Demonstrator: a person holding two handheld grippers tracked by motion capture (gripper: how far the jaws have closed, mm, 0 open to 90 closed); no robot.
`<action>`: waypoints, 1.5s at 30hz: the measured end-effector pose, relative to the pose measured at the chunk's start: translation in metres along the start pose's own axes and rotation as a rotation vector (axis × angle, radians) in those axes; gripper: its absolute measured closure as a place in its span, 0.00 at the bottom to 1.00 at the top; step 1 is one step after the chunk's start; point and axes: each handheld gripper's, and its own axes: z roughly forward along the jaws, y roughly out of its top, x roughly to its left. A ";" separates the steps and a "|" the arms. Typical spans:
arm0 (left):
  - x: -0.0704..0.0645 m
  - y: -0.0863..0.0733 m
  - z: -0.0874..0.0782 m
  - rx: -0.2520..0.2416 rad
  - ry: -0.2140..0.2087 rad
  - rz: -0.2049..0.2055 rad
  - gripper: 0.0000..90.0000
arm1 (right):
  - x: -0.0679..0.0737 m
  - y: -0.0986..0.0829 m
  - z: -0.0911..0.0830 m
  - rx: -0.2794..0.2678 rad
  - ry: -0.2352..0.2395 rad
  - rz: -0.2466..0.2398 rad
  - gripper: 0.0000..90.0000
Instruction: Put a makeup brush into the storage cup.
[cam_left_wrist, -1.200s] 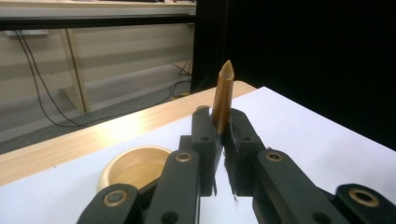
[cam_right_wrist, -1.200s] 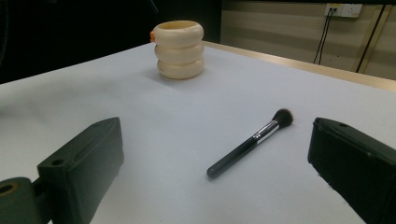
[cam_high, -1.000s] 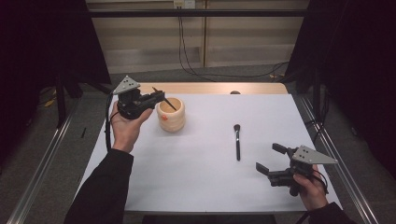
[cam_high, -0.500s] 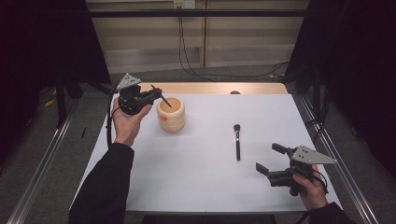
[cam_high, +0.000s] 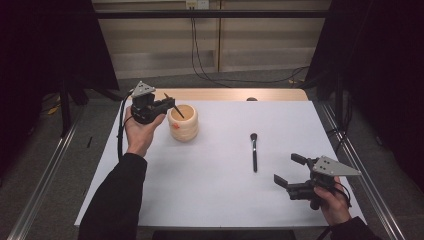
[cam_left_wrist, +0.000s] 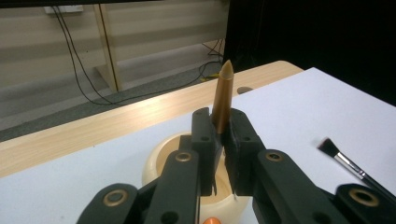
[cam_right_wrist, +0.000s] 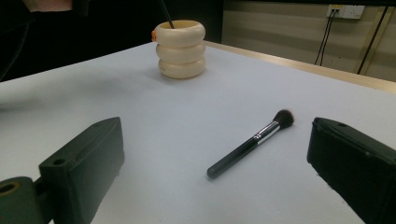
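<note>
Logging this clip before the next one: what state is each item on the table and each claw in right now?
Left claw: shut on the brush handle, above the holder.
Brush handle: gripped, its lower end inside the holder.
Holder: upright on the table.
Makeup brush: lying flat, untouched.
Right claw: open, holding nothing, near the makeup brush.

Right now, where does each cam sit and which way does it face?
High view: fixed above the person's side, facing forward and down on the white table; both forearms, left tongs and right tongs show.
Left gripper view: rides the left tongs, looking along jaws shut on a brown-handled brush over the cream holder.
Right gripper view: rides the right tongs, jaws open, facing the black brush.
All three share holder and black brush.
</note>
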 end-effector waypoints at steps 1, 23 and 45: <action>0.001 -0.001 0.000 0.001 0.000 -0.001 0.93 | 0.000 0.000 0.000 0.000 0.000 0.004 0.05; -0.001 -0.025 0.020 0.056 -0.003 -0.008 0.93 | 0.000 0.000 0.000 -0.006 0.002 -0.003 0.04; -0.001 -0.033 0.026 0.059 -0.015 -0.023 0.92 | 0.001 0.000 0.000 -0.003 0.013 -0.009 0.04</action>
